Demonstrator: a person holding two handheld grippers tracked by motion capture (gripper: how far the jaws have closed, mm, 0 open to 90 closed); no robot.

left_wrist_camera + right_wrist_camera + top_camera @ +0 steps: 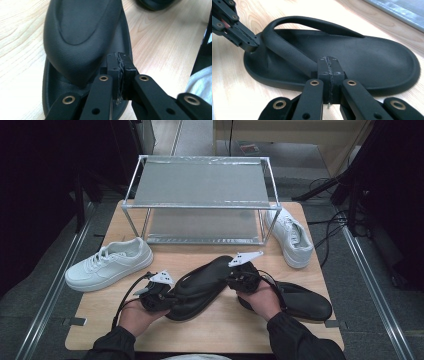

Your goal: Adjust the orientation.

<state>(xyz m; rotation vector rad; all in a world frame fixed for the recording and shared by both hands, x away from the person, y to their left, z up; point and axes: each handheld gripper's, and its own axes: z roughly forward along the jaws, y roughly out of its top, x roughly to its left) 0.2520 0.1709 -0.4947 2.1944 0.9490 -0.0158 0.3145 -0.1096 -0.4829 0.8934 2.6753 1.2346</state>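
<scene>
Your left gripper (pixel 159 296) sits at the lower centre-left of the high view, at the near end of the black slipper (pixel 200 287), which lies slanted across the middle of the counter (pixel 100 320). In the left gripper view that gripper (pixel 119 60) has its jaws clenched together, tips resting at the slipper's (pixel 82 37) edge beside the strap; whether any rim is pinched between them you cannot tell from here.

Your right gripper (pixel 243 272) is at the slipper's right side, just right of centre in the high view. In the right gripper view its (pixel 329 65) jaws are clenched flat against each other, tips right at the near rim of the slipper (pixel 352 57), with nothing visibly between them. Your left gripper (pixel 244 37) shows at the upper left of that view, touching the slipper's end.

A second black slipper (pixel 305 302) lies at the lower right of the counter, under your right hand. One white sneaker (pixel 110 264) rests at the left, another white sneaker (pixel 290 236) at the upper right beside the metal rack (pixel 200 182).
</scene>
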